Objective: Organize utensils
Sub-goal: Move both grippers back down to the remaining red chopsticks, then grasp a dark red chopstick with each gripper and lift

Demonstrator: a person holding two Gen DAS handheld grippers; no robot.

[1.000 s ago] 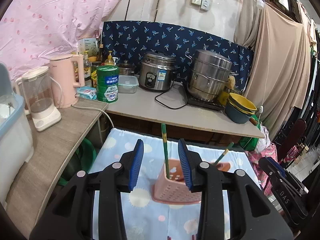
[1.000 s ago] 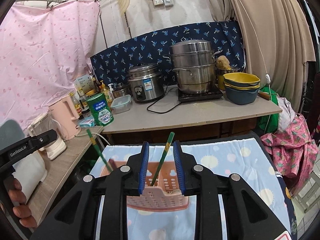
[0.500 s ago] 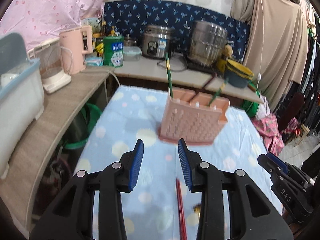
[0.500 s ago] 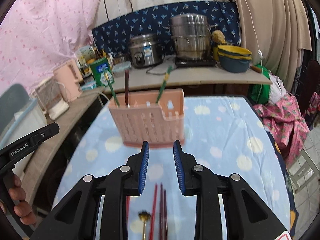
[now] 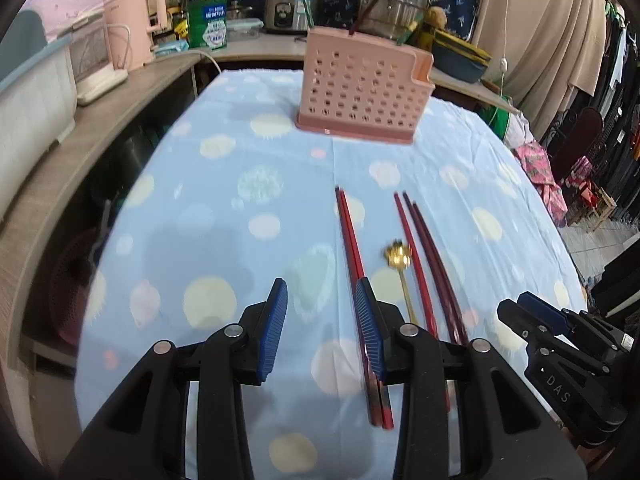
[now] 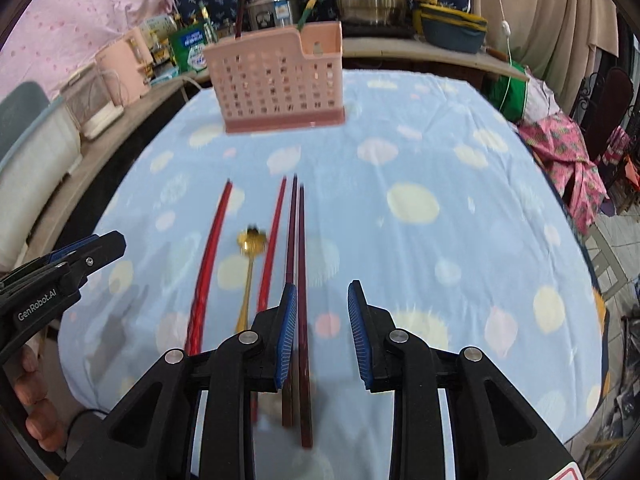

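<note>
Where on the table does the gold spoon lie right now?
The gold spoon lies flat on the blue spotted tablecloth, left of centre in the right wrist view, between two red chopsticks, well in front of the pink utensil basket.

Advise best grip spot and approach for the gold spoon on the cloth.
Grip the gold spoon on its thin handle, partway down from the bowl, coming straight down from above with jaws across the handle. It lies flat between red chopsticks, so a side approach would likely knock them. The bowl looks too wide and flat.

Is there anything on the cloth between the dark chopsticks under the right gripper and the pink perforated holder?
Nothing visible: bare blue dotted tablecloth lies between the dark maroon chopsticks and the pink perforated plastic holder. The gold spoon lies off to the side.
</note>
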